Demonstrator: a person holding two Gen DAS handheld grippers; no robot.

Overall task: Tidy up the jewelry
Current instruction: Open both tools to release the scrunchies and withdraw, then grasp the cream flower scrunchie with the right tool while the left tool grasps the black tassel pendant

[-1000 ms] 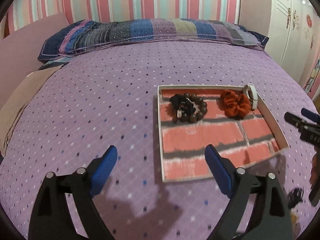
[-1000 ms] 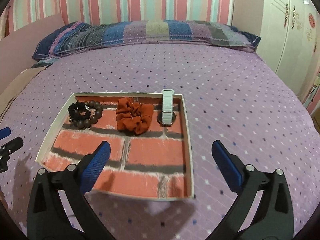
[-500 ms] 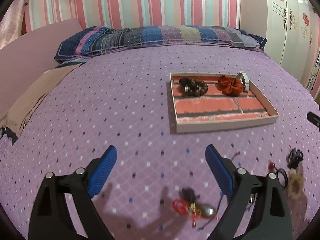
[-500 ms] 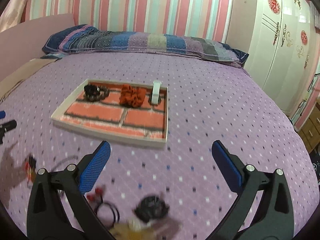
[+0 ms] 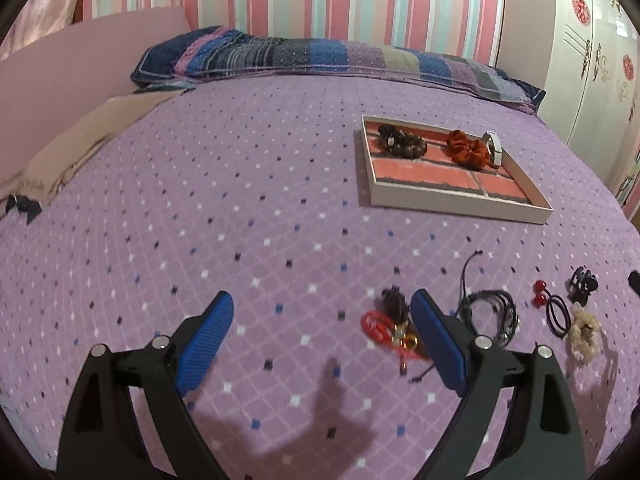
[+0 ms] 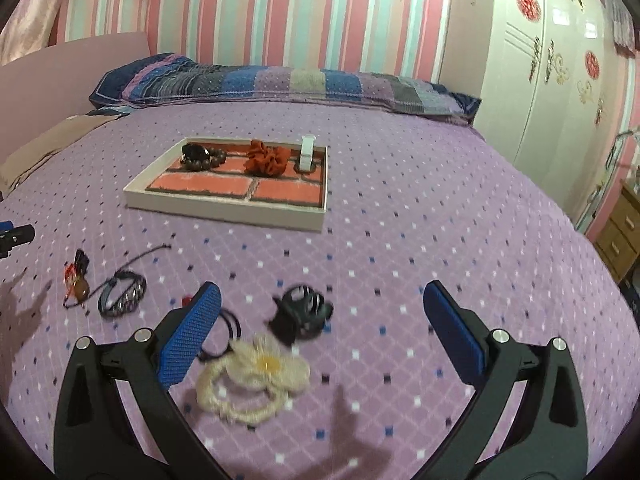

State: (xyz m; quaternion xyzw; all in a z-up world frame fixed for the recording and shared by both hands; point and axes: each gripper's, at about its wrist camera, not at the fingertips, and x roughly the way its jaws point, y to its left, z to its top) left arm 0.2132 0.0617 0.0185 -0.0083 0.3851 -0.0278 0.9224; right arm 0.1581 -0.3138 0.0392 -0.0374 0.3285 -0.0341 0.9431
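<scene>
A white-rimmed tray [image 5: 456,200] [image 6: 224,210] with a brick-pattern floor lies on the purple bed. It holds a dark bead bracelet [image 5: 402,143], an orange scrunchie [image 5: 468,152] and a white band [image 5: 495,148]. Loose pieces lie nearer on the bed: a red cord charm [image 5: 384,326], a dark braided bracelet [image 5: 492,310] [image 6: 122,294], a black hair tie with red beads [image 5: 554,308], a black claw clip [image 6: 302,312] and a cream flower scrunchie [image 6: 256,376]. My left gripper [image 5: 322,340] is open and empty beside the red charm. My right gripper [image 6: 322,328] is open and empty over the clip and flower scrunchie.
A striped pillow [image 5: 320,58] lies along the bed's far edge below the striped wall. A pink headboard panel [image 5: 72,76] and a beige cloth [image 5: 80,140] are at the left. A white wardrobe [image 6: 540,60] and wooden drawers [image 6: 620,232] stand to the right.
Both grippers have pulled back from the tray toward the near side of the bed, bringing the loose pieces into view. Both stayed open and empty.
</scene>
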